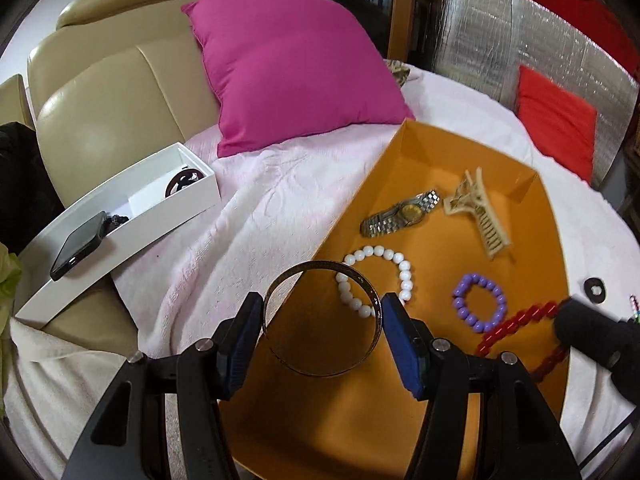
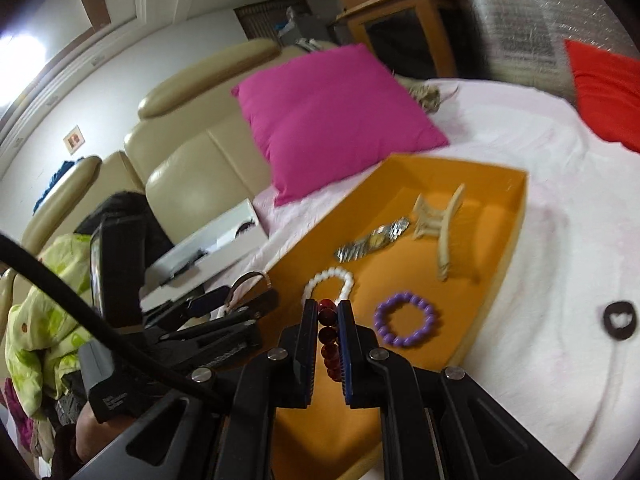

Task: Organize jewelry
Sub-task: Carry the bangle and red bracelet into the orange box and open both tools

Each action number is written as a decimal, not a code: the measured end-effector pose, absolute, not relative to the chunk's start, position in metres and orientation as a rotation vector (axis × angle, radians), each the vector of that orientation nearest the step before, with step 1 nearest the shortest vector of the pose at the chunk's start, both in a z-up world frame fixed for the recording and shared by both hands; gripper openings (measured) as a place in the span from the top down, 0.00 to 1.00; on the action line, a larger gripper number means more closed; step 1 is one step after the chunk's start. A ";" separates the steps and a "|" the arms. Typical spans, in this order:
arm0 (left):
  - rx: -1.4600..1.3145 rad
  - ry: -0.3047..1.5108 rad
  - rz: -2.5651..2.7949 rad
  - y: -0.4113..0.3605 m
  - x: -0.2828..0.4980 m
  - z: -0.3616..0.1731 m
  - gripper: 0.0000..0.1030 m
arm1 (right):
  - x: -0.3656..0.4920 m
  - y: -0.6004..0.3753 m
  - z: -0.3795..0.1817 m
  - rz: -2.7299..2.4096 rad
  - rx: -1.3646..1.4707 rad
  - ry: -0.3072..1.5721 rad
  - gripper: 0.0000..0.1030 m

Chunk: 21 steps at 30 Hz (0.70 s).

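My left gripper holds a metal bangle across its width, one blue pad against each side of the ring. The bangle hangs over the near left edge of the orange tray, partly above the tray floor and partly above the pink bedspread.

My right gripper is pinched on a red bead bracelet, the beads strung in a line between the two fingers above the near end of the tray. In the left view the same red bracelet loops over the tray's right edge, with the right gripper's black body beside it.

Inside the tray, a white bead bracelet lies near the left edge, just behind the bangle. A purple bead bracelet sits to its right, apart from it. Farther back a wristwatch with a metal band lies just beside a beige hair claw, near the far right corner.

On the bedspread off the tray's right edge lies a small dark ring-shaped piece. A white box rests at the left edge of the bed with a black phone on it. A magenta pillow leans at the bed's far edge against a beige leather sofa.
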<state>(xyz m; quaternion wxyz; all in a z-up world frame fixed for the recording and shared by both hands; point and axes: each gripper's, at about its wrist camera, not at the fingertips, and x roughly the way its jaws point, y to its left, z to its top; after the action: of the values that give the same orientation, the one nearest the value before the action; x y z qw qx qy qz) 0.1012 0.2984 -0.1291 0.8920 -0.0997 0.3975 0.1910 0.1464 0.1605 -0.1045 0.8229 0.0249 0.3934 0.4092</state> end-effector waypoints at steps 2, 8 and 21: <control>-0.178 0.832 0.407 0.295 0.104 -0.130 0.40 | 0.147 0.167 -0.114 0.873 0.037 0.870 0.90; -0.154 0.838 0.418 0.293 0.105 -0.133 0.40 | 0.152 0.181 -0.136 0.835 -0.028 0.947 0.90; -0.097 0.834 0.376 0.276 0.110 -0.130 0.40 | 0.159 0.164 -0.142 0.773 -0.048 0.955 0.90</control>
<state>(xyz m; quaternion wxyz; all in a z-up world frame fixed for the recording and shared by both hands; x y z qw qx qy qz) 0.1104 0.2763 -0.1298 0.8960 -0.0466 0.4026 0.1815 0.1594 0.1641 -0.1416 0.8170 -0.0223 0.4479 0.3625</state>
